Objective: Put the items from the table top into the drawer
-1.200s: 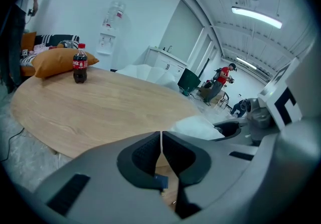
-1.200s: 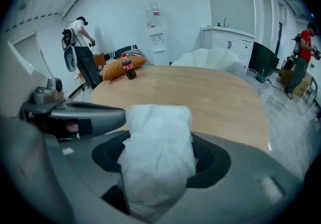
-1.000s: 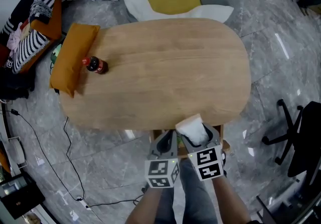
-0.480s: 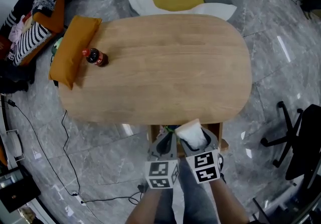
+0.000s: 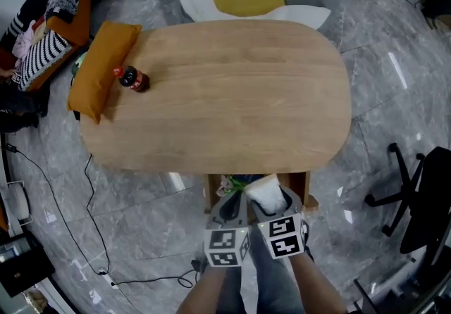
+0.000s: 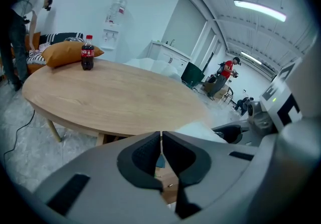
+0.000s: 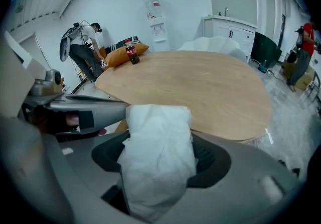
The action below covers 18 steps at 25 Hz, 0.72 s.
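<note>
My right tongs [image 5: 270,201] squeeze a soft white pack [image 7: 158,152]. My left tongs [image 5: 229,205], just beside them, are shut with nothing inside. The open drawer [image 5: 304,187] is under both. The cola bottle [image 5: 132,79] stands far ahead, to the left.

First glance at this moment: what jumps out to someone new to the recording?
The soft white pack clamped in the right gripper, held over the open drawer under the table's near edge. Next, the lone cola bottle upright at the table's far left end, beside an orange cushion.
</note>
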### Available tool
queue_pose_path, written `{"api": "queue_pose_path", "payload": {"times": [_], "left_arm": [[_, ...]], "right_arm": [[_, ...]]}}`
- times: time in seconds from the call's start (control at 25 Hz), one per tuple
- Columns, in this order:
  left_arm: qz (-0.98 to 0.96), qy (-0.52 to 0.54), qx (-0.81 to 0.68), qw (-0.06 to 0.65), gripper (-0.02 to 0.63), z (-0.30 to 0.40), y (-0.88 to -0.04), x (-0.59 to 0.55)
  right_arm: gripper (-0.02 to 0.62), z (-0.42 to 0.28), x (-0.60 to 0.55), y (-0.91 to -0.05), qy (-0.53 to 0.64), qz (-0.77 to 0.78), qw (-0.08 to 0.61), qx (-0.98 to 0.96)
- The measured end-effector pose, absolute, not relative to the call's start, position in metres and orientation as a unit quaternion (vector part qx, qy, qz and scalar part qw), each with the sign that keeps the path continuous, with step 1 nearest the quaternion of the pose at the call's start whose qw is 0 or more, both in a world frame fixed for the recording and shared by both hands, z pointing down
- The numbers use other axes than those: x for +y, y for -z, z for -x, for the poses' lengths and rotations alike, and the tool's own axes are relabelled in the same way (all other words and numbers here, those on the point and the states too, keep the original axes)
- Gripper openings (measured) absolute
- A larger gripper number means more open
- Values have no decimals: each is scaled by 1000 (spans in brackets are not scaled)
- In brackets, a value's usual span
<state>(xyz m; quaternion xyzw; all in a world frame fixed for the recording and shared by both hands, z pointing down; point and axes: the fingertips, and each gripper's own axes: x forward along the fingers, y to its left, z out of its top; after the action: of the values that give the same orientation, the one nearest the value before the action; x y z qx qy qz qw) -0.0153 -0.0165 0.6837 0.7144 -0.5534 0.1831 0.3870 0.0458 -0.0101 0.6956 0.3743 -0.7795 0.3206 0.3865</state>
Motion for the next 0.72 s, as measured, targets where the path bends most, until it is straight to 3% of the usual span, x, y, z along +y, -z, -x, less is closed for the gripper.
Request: {"api": "queue_pose_path", "payload": {"times": [0.72], "left_arm": [[-713,-205,-535,404,20,-5,-720,0]], "right_arm": [[318,-58,7,-746,-351,-377,394,-761]]}}
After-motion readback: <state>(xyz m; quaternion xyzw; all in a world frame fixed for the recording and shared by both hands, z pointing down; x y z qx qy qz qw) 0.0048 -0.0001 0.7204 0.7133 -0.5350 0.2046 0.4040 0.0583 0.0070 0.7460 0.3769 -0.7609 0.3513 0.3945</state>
